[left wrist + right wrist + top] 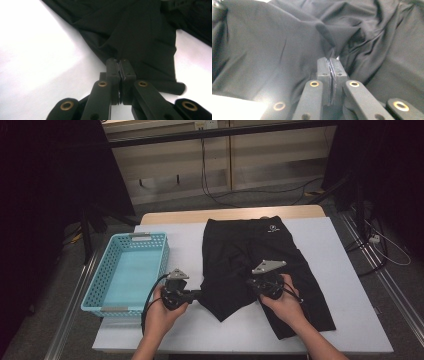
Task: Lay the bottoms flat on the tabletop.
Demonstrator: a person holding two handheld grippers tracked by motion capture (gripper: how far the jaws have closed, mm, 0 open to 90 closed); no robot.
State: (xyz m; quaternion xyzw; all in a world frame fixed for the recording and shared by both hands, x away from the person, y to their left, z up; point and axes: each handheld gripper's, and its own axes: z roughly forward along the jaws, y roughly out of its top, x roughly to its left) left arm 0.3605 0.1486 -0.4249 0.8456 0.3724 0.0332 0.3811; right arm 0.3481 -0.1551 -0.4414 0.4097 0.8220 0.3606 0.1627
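Note:
A pair of black shorts (245, 255) lies spread on the white table (345, 270), waistband far, legs toward me. My left gripper (200, 295) is at the left leg's outer edge, shut on a pinch of the black fabric (130, 37); the jaws meet with cloth running up from their tips (120, 62). My right gripper (255, 285) sits near the crotch of the shorts, shut on a raised fold of the same fabric (329, 35), its jaws pressed together (330, 61).
A light blue plastic basket (95, 292) stands at the table's left side, nothing in it. Bare white tabletop lies to the right of the shorts and along the near edge. Cables and dark stands are on the floor beyond.

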